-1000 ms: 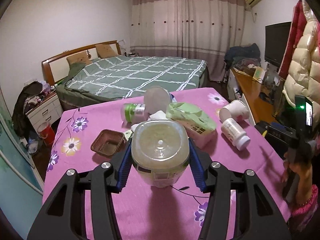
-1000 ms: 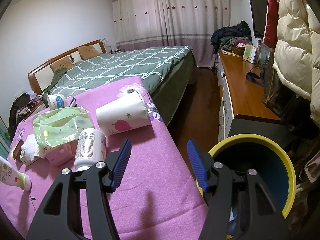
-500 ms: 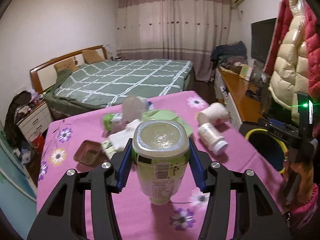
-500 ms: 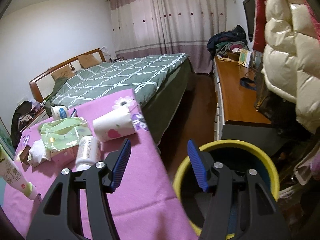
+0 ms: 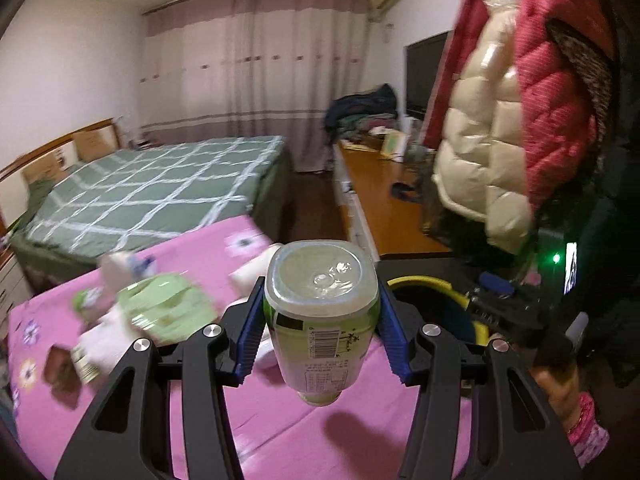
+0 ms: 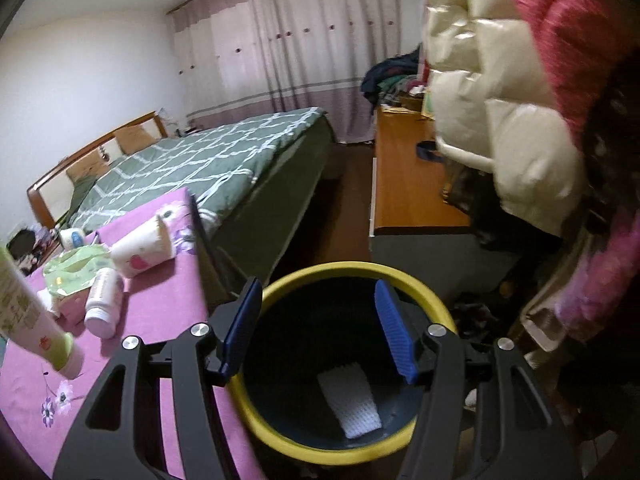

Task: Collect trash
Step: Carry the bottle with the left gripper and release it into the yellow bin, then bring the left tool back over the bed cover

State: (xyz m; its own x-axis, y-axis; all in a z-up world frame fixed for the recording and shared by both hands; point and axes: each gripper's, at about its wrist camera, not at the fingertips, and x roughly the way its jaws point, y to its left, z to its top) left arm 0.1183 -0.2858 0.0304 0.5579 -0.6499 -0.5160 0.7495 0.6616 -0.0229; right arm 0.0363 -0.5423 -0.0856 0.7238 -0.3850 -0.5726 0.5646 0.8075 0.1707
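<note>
1. The pale green plastic bottle, barcode label showing and base toward the camera, hangs above the pink flowered surface.
2. The left tongs clamp its sides.
3. The right tongs, angled downward, gape empty over the yellow-rimmed dark bin.

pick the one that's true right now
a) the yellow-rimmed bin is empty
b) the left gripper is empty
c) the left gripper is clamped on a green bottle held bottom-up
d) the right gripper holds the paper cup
c: the left gripper has its blue pads pressed on both sides of the green bottle, whose flat base faces the camera.
</note>
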